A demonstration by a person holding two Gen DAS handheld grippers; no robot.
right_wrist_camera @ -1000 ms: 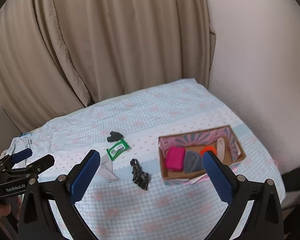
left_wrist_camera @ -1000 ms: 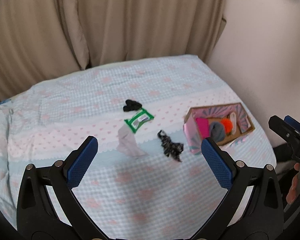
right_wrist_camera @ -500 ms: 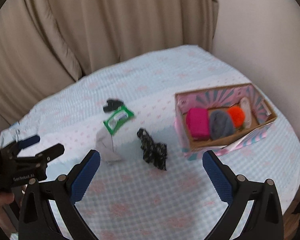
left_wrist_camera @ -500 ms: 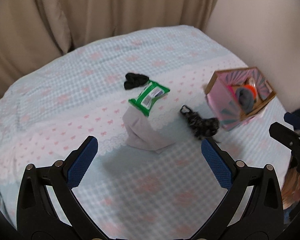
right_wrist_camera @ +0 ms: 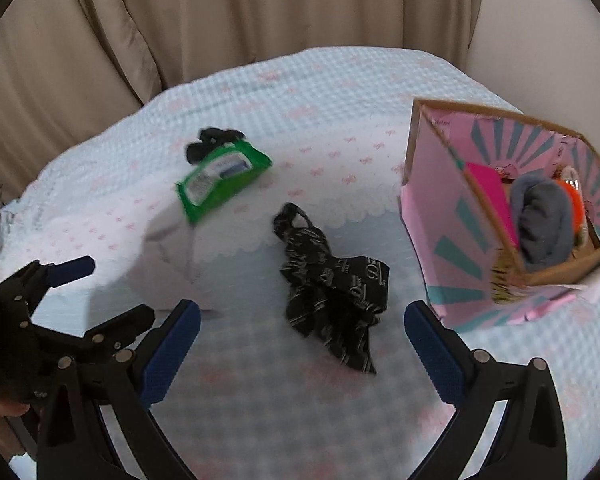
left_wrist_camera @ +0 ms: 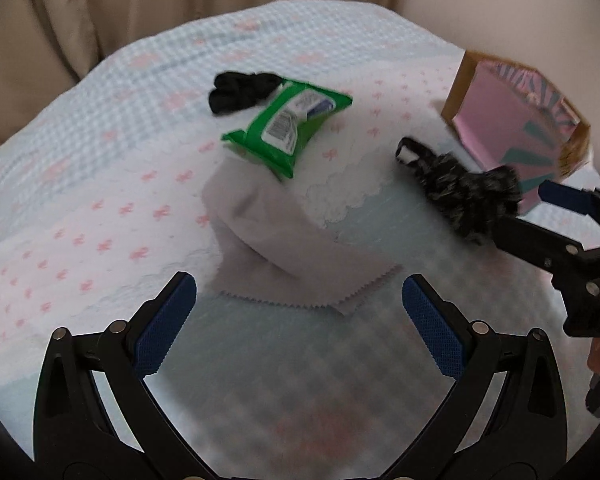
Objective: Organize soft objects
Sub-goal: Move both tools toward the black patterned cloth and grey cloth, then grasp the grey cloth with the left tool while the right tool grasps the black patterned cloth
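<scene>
A pale grey cloth (left_wrist_camera: 276, 236) lies on the bed, with a green wipes pack (left_wrist_camera: 288, 126) resting on its far end. My left gripper (left_wrist_camera: 300, 320) is open and empty just short of the cloth's near edge. A black patterned scarf (right_wrist_camera: 332, 292) lies in front of my right gripper (right_wrist_camera: 302, 344), which is open and empty. A small black item (left_wrist_camera: 240, 90) lies behind the wipes pack. The pink cardboard box (right_wrist_camera: 452, 240) at right holds a pink, a grey (right_wrist_camera: 544, 224) and an orange soft item.
The bed has a light blue checked cover with pink bows (right_wrist_camera: 340, 92). Beige curtains (right_wrist_camera: 220, 12) hang behind it and a white wall stands at right. The right gripper also shows in the left wrist view (left_wrist_camera: 556, 240), beside the scarf.
Both grippers have come down and forward toward the bed. The cloth and the scarf now loom larger and closer to the open fingers. Nothing has been taken hold of.
</scene>
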